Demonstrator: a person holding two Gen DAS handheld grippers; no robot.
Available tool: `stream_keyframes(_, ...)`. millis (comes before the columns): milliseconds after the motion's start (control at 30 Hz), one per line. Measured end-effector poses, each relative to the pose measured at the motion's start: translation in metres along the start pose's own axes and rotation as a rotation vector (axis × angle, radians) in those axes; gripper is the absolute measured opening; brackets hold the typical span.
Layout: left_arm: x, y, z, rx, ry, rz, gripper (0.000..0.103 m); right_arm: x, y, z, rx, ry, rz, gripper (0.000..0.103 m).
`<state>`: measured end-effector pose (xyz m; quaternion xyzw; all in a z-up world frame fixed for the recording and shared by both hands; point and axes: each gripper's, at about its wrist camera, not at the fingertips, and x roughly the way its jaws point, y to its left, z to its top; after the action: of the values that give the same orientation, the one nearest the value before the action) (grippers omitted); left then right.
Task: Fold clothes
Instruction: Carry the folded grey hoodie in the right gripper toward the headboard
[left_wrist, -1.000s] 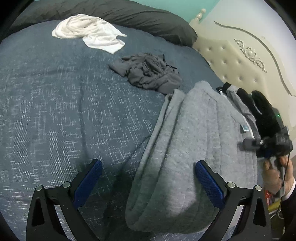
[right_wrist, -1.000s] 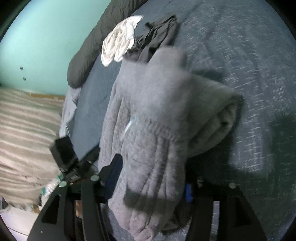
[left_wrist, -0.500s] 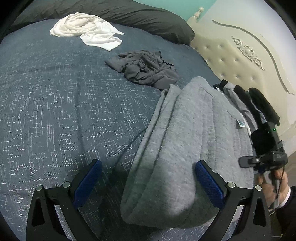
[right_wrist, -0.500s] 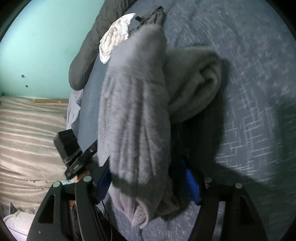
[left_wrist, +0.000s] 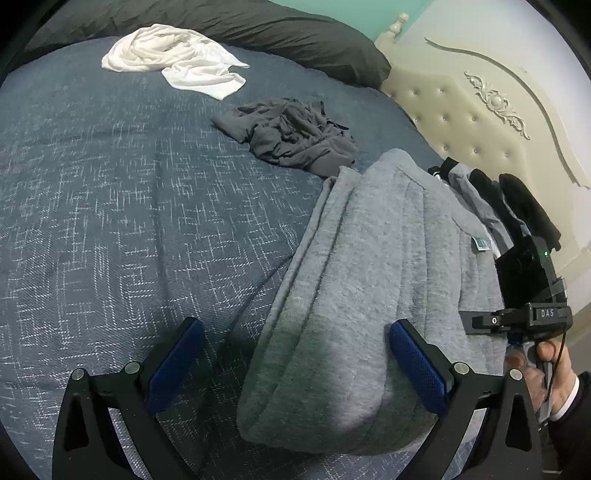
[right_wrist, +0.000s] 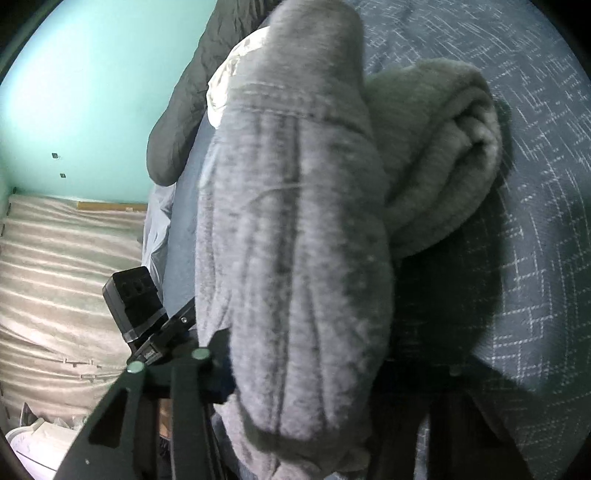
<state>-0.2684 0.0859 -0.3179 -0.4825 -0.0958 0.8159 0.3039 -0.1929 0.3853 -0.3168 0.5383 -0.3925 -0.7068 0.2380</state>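
A thick grey sweatshirt (left_wrist: 376, 295) lies folded in a long bundle on the dark blue bedspread (left_wrist: 110, 221). My left gripper (left_wrist: 295, 362) is open; its blue pads straddle the near end of the bundle without closing on it. In the right wrist view the grey sweatshirt (right_wrist: 295, 240) fills the frame and drapes between the fingers of my right gripper (right_wrist: 306, 373), which is closed on its edge and lifts it. The right gripper also shows in the left wrist view (left_wrist: 524, 317) at the bundle's far side.
A crumpled dark grey garment (left_wrist: 291, 136) and a white garment (left_wrist: 177, 59) lie further up the bed. A dark pillow (left_wrist: 258, 26) sits at the head. Dark folded clothes (left_wrist: 509, 206) lie by the cream headboard (left_wrist: 480, 110).
My right gripper has lifted the sweatshirt's edge higher and over the bundle, so the cloth now fills its view. My left gripper has held nearly still.
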Motion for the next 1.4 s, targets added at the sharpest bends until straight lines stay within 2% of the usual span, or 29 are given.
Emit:
stream_keyframes(200, -0.017, -0.006, 0.005, 0.007, -0.047, -0.005, 0.103, -0.02, 0.018, 0.019, -0.098, 0.077, -0.059, 0.032)
stream_keyframes(400, -0.012, -0.01, 0.005, 0.012, -0.034, -0.029, 0.103, -0.048, 0.038, 0.057, -0.239, 0.206, -0.183, 0.031)
stream_keyframes(500, -0.005, -0.013, 0.003, 0.003, -0.013, -0.06, 0.103, -0.043, 0.042, 0.073, -0.294, 0.289, -0.274, 0.031)
stream_keyframes(600, 0.002, -0.017, 0.001, -0.018, 0.003, -0.106, 0.103, -0.031, 0.042, 0.079, -0.314, 0.329, -0.313, 0.032)
stream_keyframes(700, 0.011, -0.023, 0.0, -0.024, 0.02, -0.131, 0.103, -0.018, 0.045, 0.084, -0.31, 0.311, -0.297, 0.035)
stream_keyframes(867, 0.026, -0.029, -0.001, -0.032, 0.05, -0.14, 0.103, -0.026, 0.03, 0.084, -0.276, 0.262, -0.238, 0.038)
stream_keyframes(933, 0.033, -0.028, -0.001, -0.06, 0.065, -0.17, 0.103, -0.03, 0.026, 0.084, -0.264, 0.24, -0.223, 0.042)
stream_keyframes(1000, 0.04, -0.033, 0.0, -0.05, 0.078, -0.167, 0.103, -0.03, 0.023, 0.082, -0.24, 0.218, -0.208, 0.045)
stream_keyframes(1100, 0.05, -0.039, 0.001, -0.035, 0.097, -0.163, 0.103, -0.018, 0.023, 0.071, -0.211, 0.178, -0.201, 0.055)
stream_keyframes(1333, 0.061, -0.042, 0.014, -0.085, 0.119, -0.222, 0.102, -0.025, 0.011, 0.051, -0.105, 0.108, -0.13, 0.062)
stream_keyframes(1400, 0.067, -0.049, 0.016, -0.061, 0.136, -0.23, 0.098, -0.028, 0.003, 0.047, -0.086, 0.099, -0.115, 0.066)
